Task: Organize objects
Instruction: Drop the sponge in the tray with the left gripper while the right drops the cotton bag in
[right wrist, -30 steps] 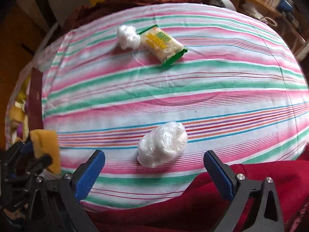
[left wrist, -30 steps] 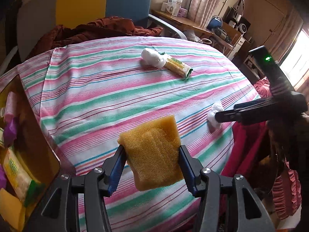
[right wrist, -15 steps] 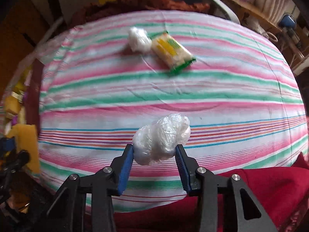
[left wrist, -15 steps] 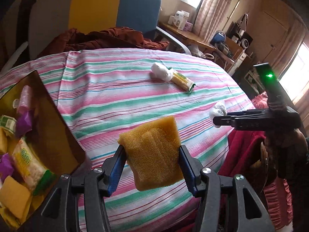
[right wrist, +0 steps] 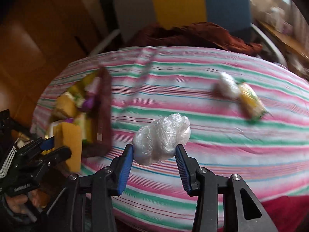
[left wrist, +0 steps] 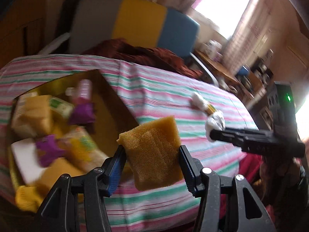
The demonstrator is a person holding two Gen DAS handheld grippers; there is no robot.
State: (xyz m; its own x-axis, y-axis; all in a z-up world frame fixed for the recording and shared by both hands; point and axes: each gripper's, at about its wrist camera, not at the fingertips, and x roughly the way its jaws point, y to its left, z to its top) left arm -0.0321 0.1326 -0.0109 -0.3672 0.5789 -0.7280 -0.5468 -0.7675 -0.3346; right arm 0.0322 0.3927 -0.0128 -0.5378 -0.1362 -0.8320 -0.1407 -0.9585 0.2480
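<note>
My left gripper (left wrist: 151,154) is shut on a yellow sponge (left wrist: 152,152) and carries it in the air beside the open brown box (left wrist: 115,104) at the left. My right gripper (right wrist: 154,150) is shut on a crumpled clear plastic bag ball (right wrist: 163,138), lifted off the striped cloth. The left gripper with the sponge (right wrist: 70,143) also shows at the left of the right wrist view, and the right gripper with the bag ball (left wrist: 215,122) at the right of the left wrist view. Another plastic ball (right wrist: 227,86) and a yellow-green packet (right wrist: 251,101) lie together on the cloth.
The box holds several sponges, packets and purple wrappers (left wrist: 48,150). A striped cloth (right wrist: 212,135) covers the table. A chair with a brown garment (left wrist: 144,52) stands behind it, red fabric (right wrist: 285,210) lies at the near edge, and shelves (left wrist: 256,77) stand at the right.
The right gripper closed on the plastic bag ball and lifted it off the cloth. Both grippers swung left toward the box, which now fills more of both views.
</note>
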